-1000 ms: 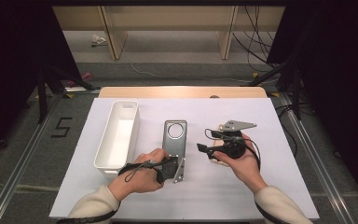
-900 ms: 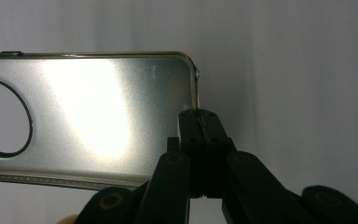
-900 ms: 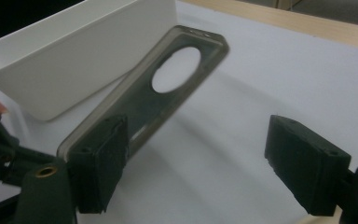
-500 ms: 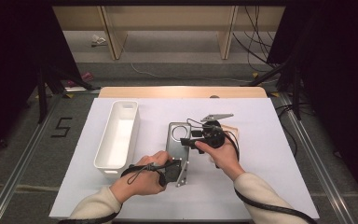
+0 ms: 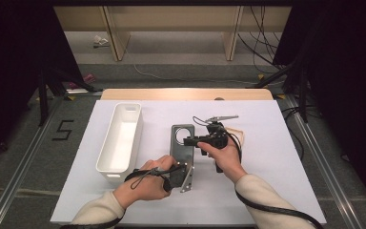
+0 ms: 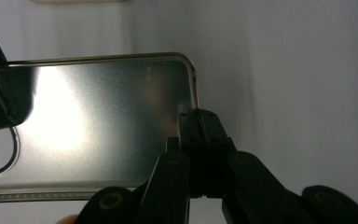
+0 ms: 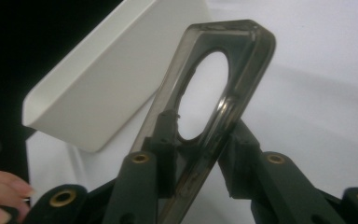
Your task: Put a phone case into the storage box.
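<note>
Recording lab, white-covered counter (image 5: 276,157) inside dark curtains (image 5: 348,71), loose cables (image 5: 262,47) on the grey floor (image 5: 181,52), metal rails (image 5: 19,162) — a taped "5" (image 5: 63,130) beside them

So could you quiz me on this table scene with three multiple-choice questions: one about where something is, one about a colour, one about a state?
1. Where is the long tray relative to the grey phone case in the high view?
A. To its left
B. To its right
C. On top of it

2. What colour is the tray?
A. Red
B. White
C. Black

3. What is the left gripper doing?
A. Lying loose on the table
B. Hanging open above the tray
C. Clamped on the near end of the phone case

Answers:
1. A, the tray lies left of the case on the white table cover.
2. B, its walls are plain white in the high view and the right gripper view.
3. C, the left gripper view has its jaws closed on the case's edge, while the right gripper has just been closing around the end with the round hole.
</note>
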